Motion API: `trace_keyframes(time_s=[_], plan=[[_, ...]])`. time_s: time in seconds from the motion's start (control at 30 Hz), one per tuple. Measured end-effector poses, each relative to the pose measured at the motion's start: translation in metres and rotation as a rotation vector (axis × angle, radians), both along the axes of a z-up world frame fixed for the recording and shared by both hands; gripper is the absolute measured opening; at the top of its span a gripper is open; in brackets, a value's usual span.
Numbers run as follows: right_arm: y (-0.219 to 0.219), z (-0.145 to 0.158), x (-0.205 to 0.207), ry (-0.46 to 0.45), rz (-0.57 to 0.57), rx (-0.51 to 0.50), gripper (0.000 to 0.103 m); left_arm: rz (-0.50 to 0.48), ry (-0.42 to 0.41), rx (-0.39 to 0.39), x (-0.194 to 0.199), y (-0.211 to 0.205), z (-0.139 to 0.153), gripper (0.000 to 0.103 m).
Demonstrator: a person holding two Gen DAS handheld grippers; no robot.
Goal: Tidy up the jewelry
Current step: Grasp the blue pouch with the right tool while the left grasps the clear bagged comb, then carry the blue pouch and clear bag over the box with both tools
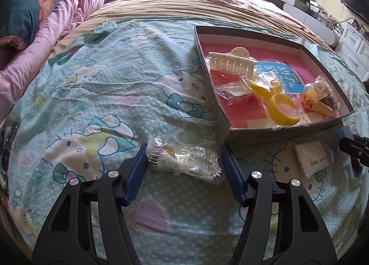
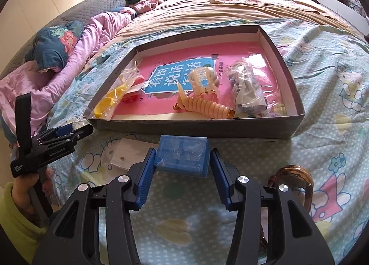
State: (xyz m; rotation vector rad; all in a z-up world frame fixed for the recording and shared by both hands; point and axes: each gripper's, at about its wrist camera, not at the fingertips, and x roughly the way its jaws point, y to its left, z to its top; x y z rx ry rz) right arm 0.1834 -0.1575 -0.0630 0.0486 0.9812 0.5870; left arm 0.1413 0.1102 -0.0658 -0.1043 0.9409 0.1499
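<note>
Grippers [image 1: 184, 161] [image 2: 183, 168] gape: ours left around a packet [image 1: 184, 161], right around a box [image 2: 183, 159].
Tray [image 2: 196, 129] blocks ahead; packet contents unclear.

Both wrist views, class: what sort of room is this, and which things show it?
Most likely a bedroom: the work happens on a bed with a cartoon-cat sheet, a pink duvet lies bunched alongside, and a white dresser stands by the wall.

On the pink book cover [image 2: 203, 73] lying in the box [image 2: 196, 130], you can read large white characters "看图说话" on a blue panel. Your left gripper [image 2: 76, 134] carries "GenRobot.AI" on its side. The remaining print is too small to read.
</note>
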Motion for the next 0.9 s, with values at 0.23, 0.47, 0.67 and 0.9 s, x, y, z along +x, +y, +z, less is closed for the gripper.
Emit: trace_keyframes(time_s=[0.23,0.47,0.67,0.9], plan=[[-0.001,0.013,-0.008,-0.024,0.009,0.002,0.047,0.003,-0.016,-0.007,-0.013,0.0,0.008,0.053],[-0.004,0.022,-0.018,-0.039,0.019,0.008,0.047,-0.014,-0.069,-0.047,-0.035,-0.009,0.03,0.052],[-0.011,0.037,-0.025,-0.067,0.024,0.026,0.047,-0.063,-0.131,-0.064,-0.044,-0.026,0.051,0.052],[-0.025,0.059,-0.027,-0.122,-0.002,0.043,0.047,-0.106,-0.173,-0.076,-0.047,-0.045,0.067,0.052]])
